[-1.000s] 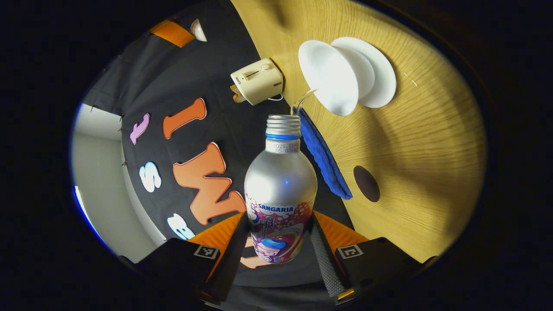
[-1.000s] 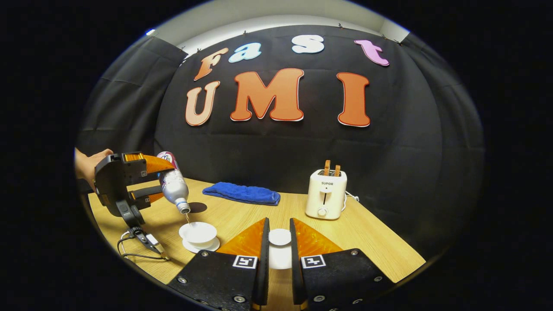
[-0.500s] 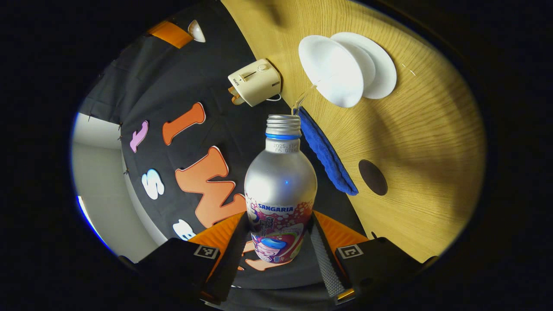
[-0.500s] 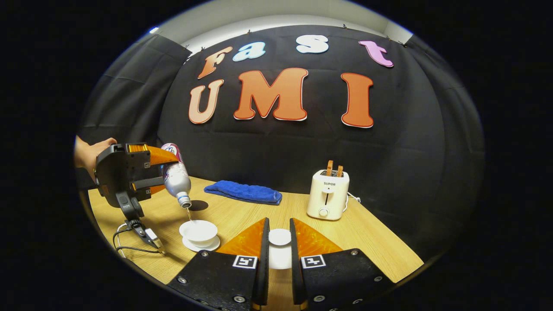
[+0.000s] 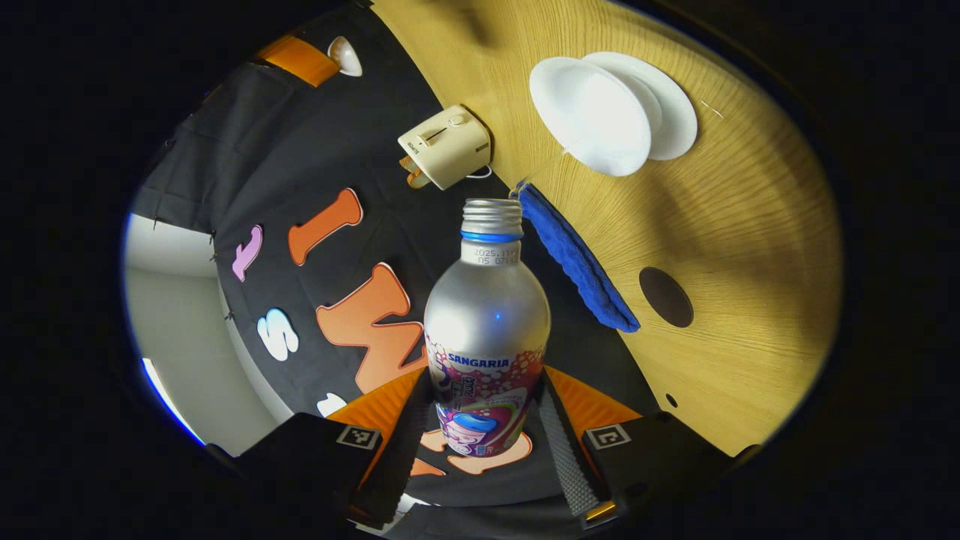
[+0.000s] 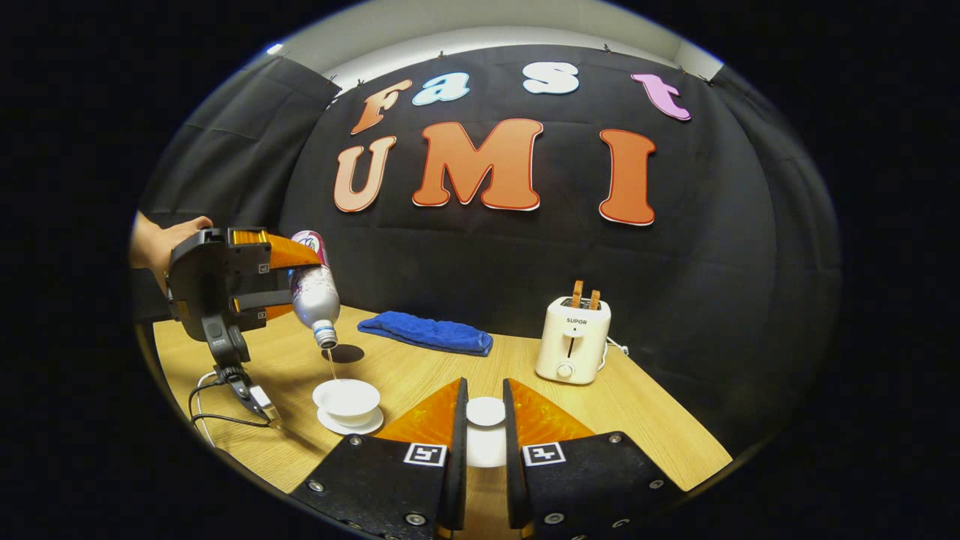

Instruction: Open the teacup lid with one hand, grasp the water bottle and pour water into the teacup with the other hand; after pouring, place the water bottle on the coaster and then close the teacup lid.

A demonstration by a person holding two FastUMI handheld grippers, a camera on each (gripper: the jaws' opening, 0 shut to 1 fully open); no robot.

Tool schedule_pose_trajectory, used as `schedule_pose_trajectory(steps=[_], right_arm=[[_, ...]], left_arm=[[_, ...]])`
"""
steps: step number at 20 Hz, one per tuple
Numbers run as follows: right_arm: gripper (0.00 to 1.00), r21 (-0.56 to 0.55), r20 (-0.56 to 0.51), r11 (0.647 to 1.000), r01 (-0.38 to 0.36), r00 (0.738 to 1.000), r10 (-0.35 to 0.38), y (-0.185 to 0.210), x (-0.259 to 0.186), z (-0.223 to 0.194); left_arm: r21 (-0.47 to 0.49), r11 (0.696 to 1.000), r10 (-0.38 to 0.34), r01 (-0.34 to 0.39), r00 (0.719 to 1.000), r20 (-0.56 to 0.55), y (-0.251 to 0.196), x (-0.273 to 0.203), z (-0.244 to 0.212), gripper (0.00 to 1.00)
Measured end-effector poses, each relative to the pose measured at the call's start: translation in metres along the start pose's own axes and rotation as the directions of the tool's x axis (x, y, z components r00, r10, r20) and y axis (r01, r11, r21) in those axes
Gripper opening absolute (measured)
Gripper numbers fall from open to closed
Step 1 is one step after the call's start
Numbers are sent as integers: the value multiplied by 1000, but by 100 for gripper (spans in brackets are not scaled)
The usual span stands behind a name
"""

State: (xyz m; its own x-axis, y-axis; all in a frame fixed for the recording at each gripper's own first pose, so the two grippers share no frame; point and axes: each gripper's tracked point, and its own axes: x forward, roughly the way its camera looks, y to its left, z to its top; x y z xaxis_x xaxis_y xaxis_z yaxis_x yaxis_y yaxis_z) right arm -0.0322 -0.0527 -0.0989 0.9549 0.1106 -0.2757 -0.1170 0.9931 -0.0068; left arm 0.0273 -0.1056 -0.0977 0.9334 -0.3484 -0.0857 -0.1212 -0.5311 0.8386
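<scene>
The left gripper (image 5: 484, 420) has its fingers clamped on the lower body of the water bottle (image 5: 486, 315), which hangs tilted, mouth down, at the left of the right gripper view, above the teacup (image 6: 346, 396). A thin stream of water (image 6: 331, 365) runs from the mouth into the teacup, which stands on its saucer (image 6: 349, 424) on the surface (image 6: 637, 427). Over the last second the bottle has risen and stands less steeply tipped, so the stream falls farther and looks thinner; in the left gripper view the teacup has slid toward the upper right. That reads as the pour drawing to a close, with the bottle soon due on the dark round coaster (image 5: 666, 297), which lies bare at the right of that view, just past the blue towel (image 5: 577, 259). The right gripper (image 6: 485, 450) has kept its place, fingers closed on the white teacup lid (image 6: 485, 412) at the bottom centre of its view, held off the teacup and well clear of the stream. A toaster (image 6: 573, 340) stands right of centre.
</scene>
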Motion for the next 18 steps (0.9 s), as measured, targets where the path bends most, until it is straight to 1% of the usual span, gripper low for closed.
schedule_pose_trajectory(steps=[2,3,4,5,7,8,11,12,14,15,16,18], right_arm=[[23,-2,1,1000,-4,1000,4,1,0,0],[23,-6,1,1000,-5,1000,5,1,0,0],[23,-8,4,1000,-3,1000,3,-1,1,0],[23,-7,3,1000,-3,1000,3,-1,1,0],[23,-4,4,1000,-3,1000,3,-1,0,0],[23,-5,4,1000,-5,1000,5,0,0,-1],[22,-8,5,1000,-6,1000,6,2,1,-1],[23,-8,4,1000,-7,1000,8,2,1,-1],[23,-13,-1,1000,-7,1000,7,3,1,-1],[23,-15,-4,1000,-12,1000,12,5,2,-1],[23,-15,-5,1000,-12,1000,12,7,2,-2],[23,-6,-10,999,-41,999,41,16,3,-4]], left_arm=[[21,1000,9,-9,1000,4,5,1,1,85],[26,1000,14,-14,1000,6,6,0,2,82],[30,999,20,-20,1000,7,6,-2,3,87],[34,999,24,-24,1000,9,6,-3,5,84],[46,998,33,-34,999,14,7,-5,6,84],[51,998,37,-37,999,15,9,-2,5,82],[66,997,48,-50,999,25,12,-1,7,82],[72,996,52,-54,998,29,13,0,8,87],[82,995,55,-58,998,40,15,0,10,82],[83,995,57,-60,997,45,15,0,10,82],[76,995,57,-61,997,52,14,1,12,84],[26,999,37,-39,998,58,3,3,14,87]])
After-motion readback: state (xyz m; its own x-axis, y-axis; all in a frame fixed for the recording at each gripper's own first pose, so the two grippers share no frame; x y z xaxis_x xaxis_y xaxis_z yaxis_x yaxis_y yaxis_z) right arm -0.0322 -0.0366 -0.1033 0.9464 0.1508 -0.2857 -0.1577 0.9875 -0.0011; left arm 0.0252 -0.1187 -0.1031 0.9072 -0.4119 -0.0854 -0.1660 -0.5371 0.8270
